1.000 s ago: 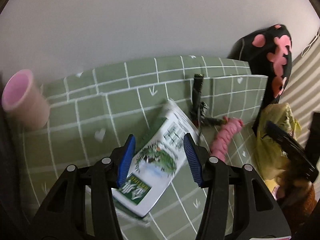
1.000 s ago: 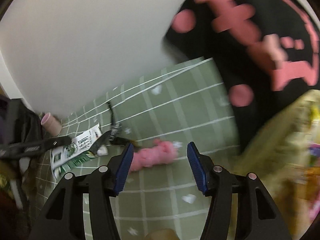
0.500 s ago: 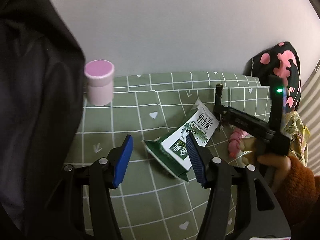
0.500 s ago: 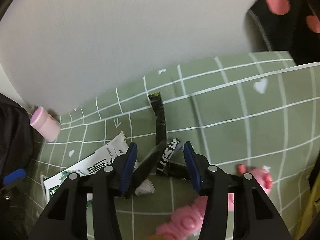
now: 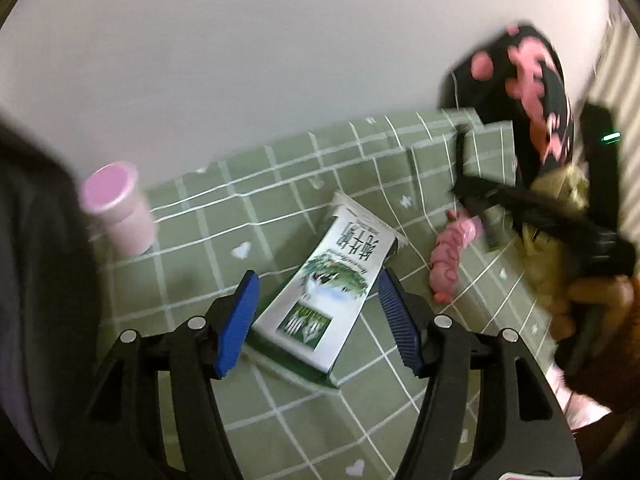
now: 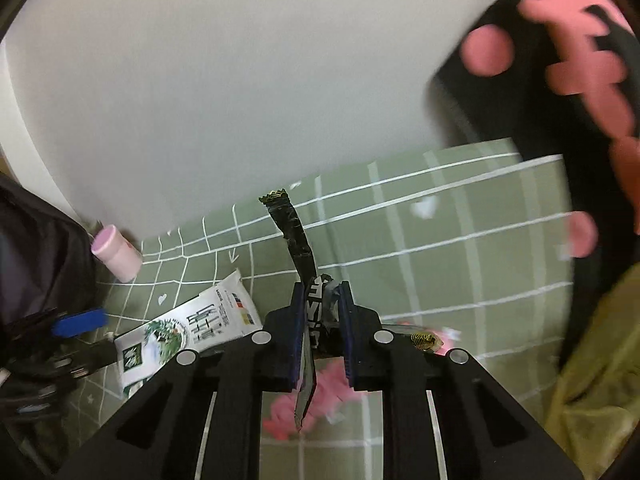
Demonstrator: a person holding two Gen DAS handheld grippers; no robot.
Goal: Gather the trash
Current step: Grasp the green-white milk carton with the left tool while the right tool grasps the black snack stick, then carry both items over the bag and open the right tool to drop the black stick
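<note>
A white and green carton point(image 5: 340, 272) point(image 6: 188, 328) lies flat on the green checked cloth point(image 5: 280, 184). My left gripper point(image 5: 318, 316) hangs over its near end with a blue pad on either side; the jaws are opening and the pads do not press on it. My right gripper point(image 6: 322, 320) is closing on a crumpled black wrapper point(image 6: 298, 240), which is pinched between its pads and sticks up out of them. In the left wrist view the wrapper point(image 5: 460, 152) dangles from the right gripper at the far right.
A pink knobbly thing point(image 5: 452, 252) point(image 6: 312, 400) lies right of the carton. A pink cup point(image 5: 116, 208) point(image 6: 116, 254) stands by the wall at left. A black bag with pink shapes point(image 5: 532, 92) and a yellow plastic bag point(image 6: 592, 360) fill the right; dark fabric point(image 5: 32, 280) the left.
The right gripper's jaws have shut on the black wrapper, which now stands up off the cloth. The left gripper's jaws have widened and now straddle the carton's near end.
</note>
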